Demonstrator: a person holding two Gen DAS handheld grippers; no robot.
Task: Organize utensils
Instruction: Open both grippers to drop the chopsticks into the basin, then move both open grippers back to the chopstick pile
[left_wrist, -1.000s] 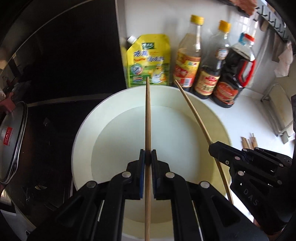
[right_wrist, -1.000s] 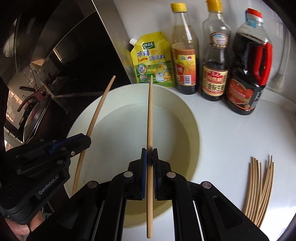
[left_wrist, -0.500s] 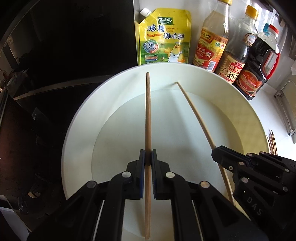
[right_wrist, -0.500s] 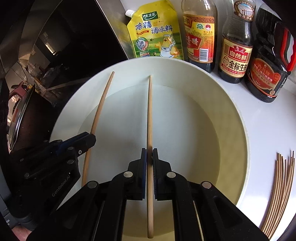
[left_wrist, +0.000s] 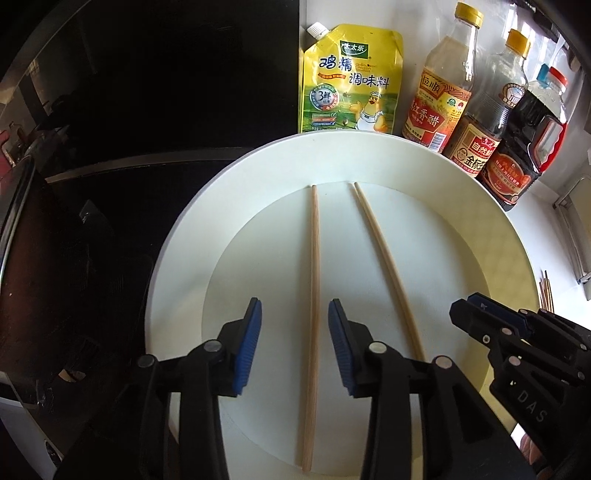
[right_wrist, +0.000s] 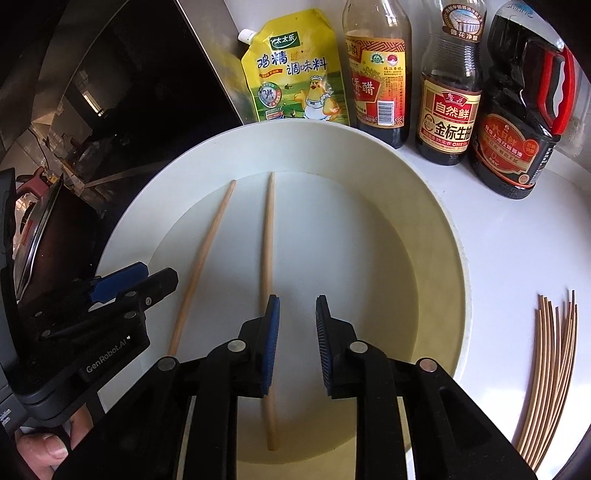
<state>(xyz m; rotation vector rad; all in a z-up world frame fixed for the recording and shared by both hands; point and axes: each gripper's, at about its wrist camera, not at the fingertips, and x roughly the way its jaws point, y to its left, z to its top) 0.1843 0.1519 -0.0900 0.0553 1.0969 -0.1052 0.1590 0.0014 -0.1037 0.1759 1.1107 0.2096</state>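
Two slim wooden chopsticks lie side by side inside the wide white round bowl (left_wrist: 177, 295) on the white desk (right_wrist: 517, 240). My left gripper (left_wrist: 294, 343) has its jaws opening around the left chopstick (left_wrist: 313, 295), pads clear. My right gripper (right_wrist: 295, 343) has its jaws opening too, the right chopstick (right_wrist: 266, 240) lying beside its left pad.

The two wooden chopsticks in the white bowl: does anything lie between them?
Nothing: only bare bowl floor separates the left chopstick from the right chopstick, in both wrist views.
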